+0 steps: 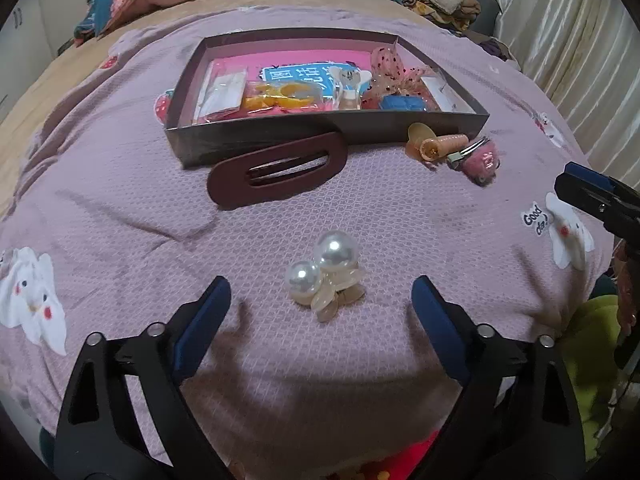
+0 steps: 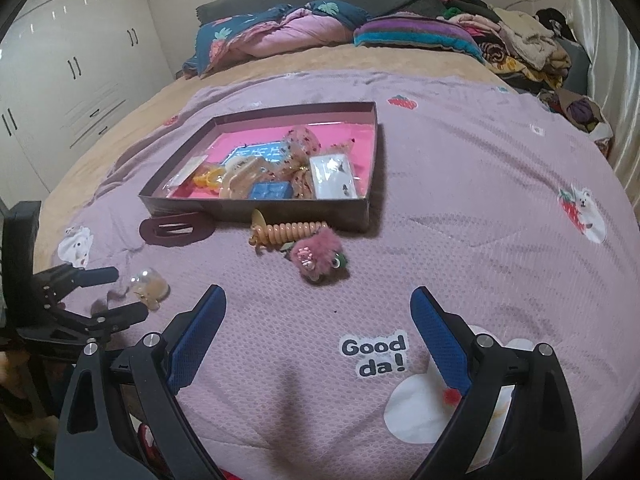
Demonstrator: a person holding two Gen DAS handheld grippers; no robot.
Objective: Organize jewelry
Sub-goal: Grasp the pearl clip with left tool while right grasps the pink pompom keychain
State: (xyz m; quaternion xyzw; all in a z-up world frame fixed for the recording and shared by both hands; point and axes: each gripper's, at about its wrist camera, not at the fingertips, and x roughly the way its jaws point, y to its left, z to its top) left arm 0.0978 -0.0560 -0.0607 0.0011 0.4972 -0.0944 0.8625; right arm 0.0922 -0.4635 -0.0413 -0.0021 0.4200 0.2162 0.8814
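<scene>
A hair clip with two large pearls point(image 1: 335, 251) lies on the lilac bedspread between the blue pads of my left gripper point(image 1: 320, 284), which stands open around it without touching. In the right wrist view the same clip point(image 2: 150, 284) sits by the left gripper point(image 2: 120, 294). My right gripper point(image 2: 318, 294) is open and empty, just short of a fluffy pink clip point(image 2: 316, 258). An orange spiral hair tie point(image 2: 292, 228) and a brown oval clip point(image 1: 224, 184) lie against the front of a dark shallow box point(image 1: 320, 136) that holds several accessories.
One right-gripper finger point(image 1: 580, 188) juts in at the right edge. Folded quilts point(image 2: 280, 36) and a pile of clothes point(image 2: 520, 44) fill the head of the bed. A white wardrobe point(image 2: 72, 80) stands on the left, a curtain point(image 1: 580, 40) on the right.
</scene>
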